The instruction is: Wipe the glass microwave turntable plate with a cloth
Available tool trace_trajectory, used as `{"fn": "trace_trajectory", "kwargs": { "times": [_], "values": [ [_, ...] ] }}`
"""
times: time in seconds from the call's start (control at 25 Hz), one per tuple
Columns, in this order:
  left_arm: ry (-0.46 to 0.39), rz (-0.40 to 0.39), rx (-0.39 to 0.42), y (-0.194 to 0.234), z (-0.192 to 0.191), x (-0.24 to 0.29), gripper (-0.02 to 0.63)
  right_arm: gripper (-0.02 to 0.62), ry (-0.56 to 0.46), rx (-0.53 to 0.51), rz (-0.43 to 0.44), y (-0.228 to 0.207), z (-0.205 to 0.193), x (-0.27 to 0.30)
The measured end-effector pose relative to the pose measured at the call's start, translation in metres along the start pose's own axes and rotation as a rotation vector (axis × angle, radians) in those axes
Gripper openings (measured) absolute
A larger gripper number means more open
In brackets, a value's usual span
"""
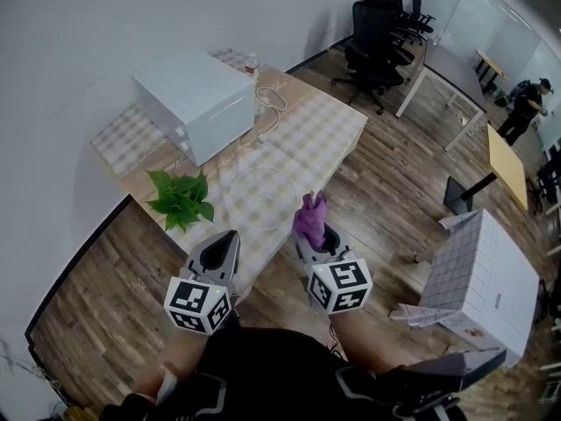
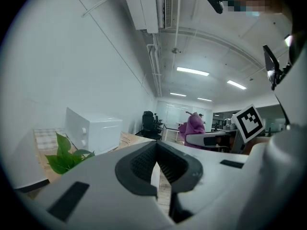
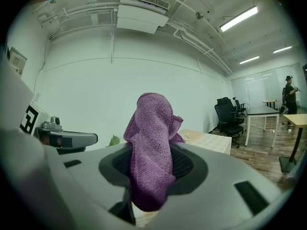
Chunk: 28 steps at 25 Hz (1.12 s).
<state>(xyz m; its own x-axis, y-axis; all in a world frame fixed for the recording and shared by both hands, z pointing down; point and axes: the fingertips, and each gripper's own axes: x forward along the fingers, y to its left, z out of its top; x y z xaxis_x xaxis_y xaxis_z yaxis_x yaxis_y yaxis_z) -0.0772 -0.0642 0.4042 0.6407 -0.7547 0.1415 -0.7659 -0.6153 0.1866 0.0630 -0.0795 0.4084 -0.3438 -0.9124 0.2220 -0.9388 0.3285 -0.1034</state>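
Head view, nearest field: the person's dark-clothed lap fills the bottom edge, with both tools held above it. Each tool carries a white cube printed with black square markers.

1. Left gripper (image 1: pixel 230 235): grey moulded shell with black ribbed pads. In the left gripper view the two jaws meet at their tips, forming a narrow V. Nothing sits between them.
2. Right gripper (image 1: pixel 316 232): same construction. In the right gripper view its jaws are clamped on the cloth (image 1: pixel 310 215), a purple, looped-pile microfibre piece. The cloth stands up in a bunched, folded peak above the pads, and a lower fold hangs down between them.

Middle field: the glass turntable plate (image 1: pixel 254 191) lies flat on the checked tablecloth (image 1: pixel 329 130), just beyond both grippers and apart from them. It is round, clear and nearly colourless, and the check pattern shows through it. The cloth is held near the plate's close edge. Whether the two touch cannot be determined.

A small plant (image 1: pixel 181 200) with broad, pointed green leaves stands just left of the plate.

Far field: a white, box-shaped microwave (image 1: pixel 195 102) sits on the wooden table (image 1: pixel 282 82) behind the plate, with a white cable (image 1: pixel 267 105) coiled beside it. Black office chairs (image 1: pixel 377 33) stand on the plank floor beyond the table.
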Motion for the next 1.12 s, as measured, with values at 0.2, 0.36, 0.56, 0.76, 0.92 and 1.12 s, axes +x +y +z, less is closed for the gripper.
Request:
{"fn": "trace_trajectory", "kwargs": {
  "times": [0.2, 0.36, 0.56, 0.76, 0.92, 1.12],
  "values": [
    [-0.003, -0.026, -0.002, 0.024, 0.005, 0.006, 0.003, 0.158, 0.011, -0.005, -0.037, 0.005, 0.002, 0.02],
    [0.002, -0.054, -0.001, 0.041, 0.006, 0.011, 0.002, 0.16, 0.018, -0.012, -0.072, 0.009, 0.003, 0.035],
    [0.01, -0.101, -0.011, 0.058, 0.007, 0.017, 0.003, 0.16, 0.037, -0.02, -0.123, 0.016, 0.001, 0.05],
    [0.017, -0.152, -0.014, 0.07, 0.005, 0.024, 0.003, 0.158, 0.047, -0.024, -0.165, 0.024, -0.001, 0.063],
    [0.027, -0.171, -0.019, 0.082, 0.003, 0.032, 0.003, 0.16, 0.062, -0.014, -0.182, 0.025, -0.003, 0.076],
    [0.041, -0.189, -0.025, 0.084, 0.001, 0.047, 0.003, 0.16, 0.066, 0.007, -0.172, 0.014, -0.006, 0.093]
  ]
}}
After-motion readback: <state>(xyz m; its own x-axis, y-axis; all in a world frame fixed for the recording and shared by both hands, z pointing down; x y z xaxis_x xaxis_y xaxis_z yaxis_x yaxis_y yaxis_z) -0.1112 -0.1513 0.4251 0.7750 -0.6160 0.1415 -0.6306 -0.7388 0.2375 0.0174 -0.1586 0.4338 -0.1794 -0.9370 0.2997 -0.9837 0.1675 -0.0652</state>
